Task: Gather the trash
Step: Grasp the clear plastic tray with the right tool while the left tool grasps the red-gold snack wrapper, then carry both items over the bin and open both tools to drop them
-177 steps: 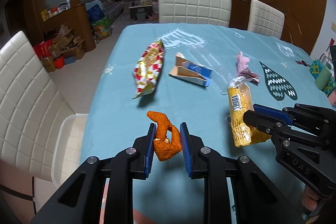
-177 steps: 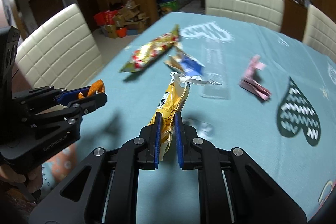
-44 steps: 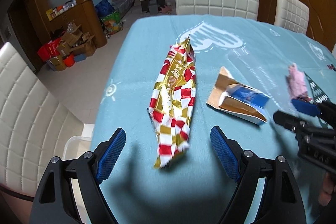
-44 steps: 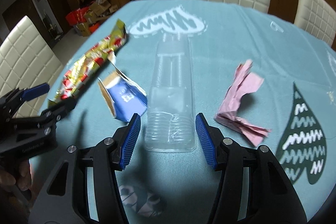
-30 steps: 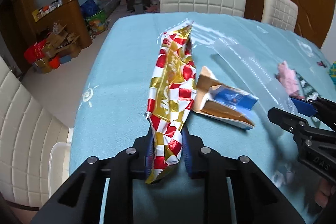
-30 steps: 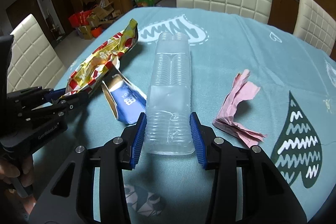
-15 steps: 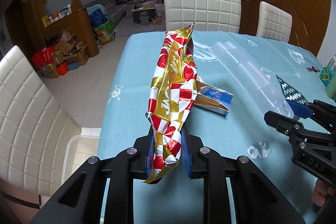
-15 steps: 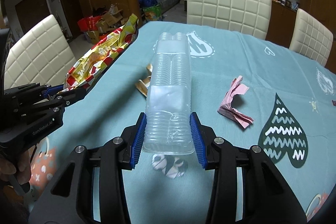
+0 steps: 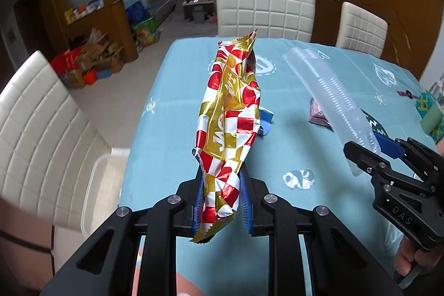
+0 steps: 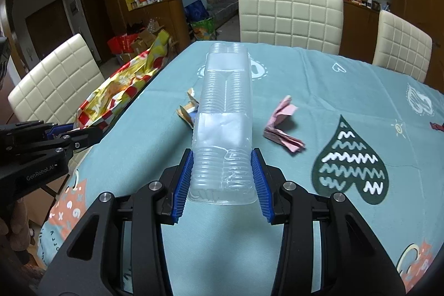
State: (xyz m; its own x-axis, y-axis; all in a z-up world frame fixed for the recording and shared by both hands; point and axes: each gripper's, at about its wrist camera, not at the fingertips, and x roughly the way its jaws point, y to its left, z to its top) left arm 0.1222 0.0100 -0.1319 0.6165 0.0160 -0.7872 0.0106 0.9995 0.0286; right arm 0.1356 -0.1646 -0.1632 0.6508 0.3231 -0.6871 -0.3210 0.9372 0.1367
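Observation:
My left gripper (image 9: 220, 199) is shut on a red, white and gold snack wrapper (image 9: 231, 115) and holds it up above the blue tablecloth (image 9: 166, 129). My right gripper (image 10: 222, 182) is shut on a long clear plastic tray (image 10: 224, 107), lifted off the table. The tray also shows in the left wrist view (image 9: 330, 93), the wrapper in the right wrist view (image 10: 119, 90). On the cloth lie a brown and blue carton (image 10: 187, 110) and a crumpled pink paper (image 10: 283, 124).
A clear plastic bin (image 9: 102, 185) sits on the white chair (image 9: 41, 135) at the table's left edge. Two white chairs (image 10: 288, 18) stand at the far side. A green knitted object (image 9: 431, 118) lies at the right edge. Boxes (image 9: 88, 60) clutter the floor.
Both grippers closed on their items and lifted them: the left took the wrapper, the right took the clear tray. Both have since risen and pulled back from the table's middle.

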